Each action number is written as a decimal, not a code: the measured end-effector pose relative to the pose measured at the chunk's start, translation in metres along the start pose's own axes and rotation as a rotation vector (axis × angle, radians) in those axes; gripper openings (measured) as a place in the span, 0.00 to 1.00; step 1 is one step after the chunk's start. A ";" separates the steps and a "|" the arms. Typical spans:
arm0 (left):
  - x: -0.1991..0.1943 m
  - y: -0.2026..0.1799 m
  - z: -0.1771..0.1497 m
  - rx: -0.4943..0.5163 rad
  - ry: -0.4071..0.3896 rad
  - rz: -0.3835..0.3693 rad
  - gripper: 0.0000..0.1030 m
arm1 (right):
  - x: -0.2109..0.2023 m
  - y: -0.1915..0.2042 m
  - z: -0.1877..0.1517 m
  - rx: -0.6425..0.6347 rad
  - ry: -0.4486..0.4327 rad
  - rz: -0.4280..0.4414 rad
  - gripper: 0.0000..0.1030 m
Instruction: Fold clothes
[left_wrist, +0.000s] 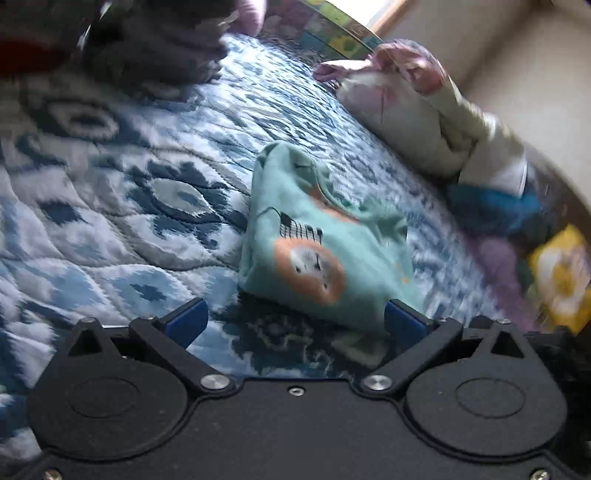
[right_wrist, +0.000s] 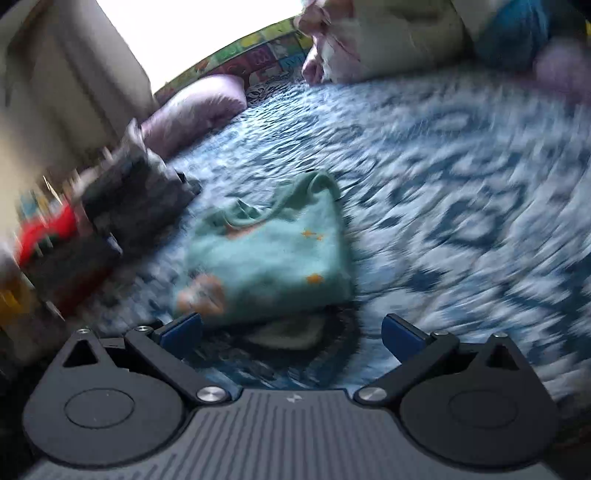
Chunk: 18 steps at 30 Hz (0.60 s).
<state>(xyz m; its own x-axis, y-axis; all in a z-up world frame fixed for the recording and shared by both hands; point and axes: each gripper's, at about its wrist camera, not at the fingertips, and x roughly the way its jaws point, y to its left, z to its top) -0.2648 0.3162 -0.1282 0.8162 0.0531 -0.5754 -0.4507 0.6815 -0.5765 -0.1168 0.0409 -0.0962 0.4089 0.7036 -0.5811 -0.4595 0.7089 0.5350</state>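
Note:
A folded mint-green garment (left_wrist: 314, 243) with orange round prints lies on the blue-and-white quilted bed cover (left_wrist: 122, 192). My left gripper (left_wrist: 295, 325) stands open just short of its near edge, blue pads wide apart and holding nothing. In the right wrist view the same green garment (right_wrist: 273, 258) lies ahead and slightly left. My right gripper (right_wrist: 293, 332) is open too, with nothing gripped. A pale inner layer peeks from under the garment's near edge. Both views are blurred.
A dark grey heap of clothes (left_wrist: 147, 48) lies at the back left. A cream and pink bundle (left_wrist: 417, 110), blue cloth (left_wrist: 491, 206) and a yellow item (left_wrist: 561, 273) crowd the right. A lilac pillow (right_wrist: 195, 107) and coloured mat (right_wrist: 266, 48) lie beyond, red cloth (right_wrist: 48, 229) at left.

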 end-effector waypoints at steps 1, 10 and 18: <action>0.002 0.001 0.004 -0.027 -0.010 -0.024 1.00 | 0.010 -0.005 0.006 0.029 0.002 0.014 1.00; 0.065 0.018 0.037 -0.083 0.046 -0.061 0.97 | 0.103 -0.056 0.045 0.176 0.120 0.081 0.77; 0.106 0.007 0.064 -0.062 0.077 -0.095 0.93 | 0.145 -0.056 0.067 0.076 0.156 0.158 0.76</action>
<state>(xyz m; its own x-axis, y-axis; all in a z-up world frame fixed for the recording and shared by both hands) -0.1588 0.3733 -0.1561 0.8270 -0.0675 -0.5582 -0.3963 0.6342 -0.6639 0.0205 0.1063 -0.1691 0.2070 0.7945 -0.5709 -0.4451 0.5961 0.6683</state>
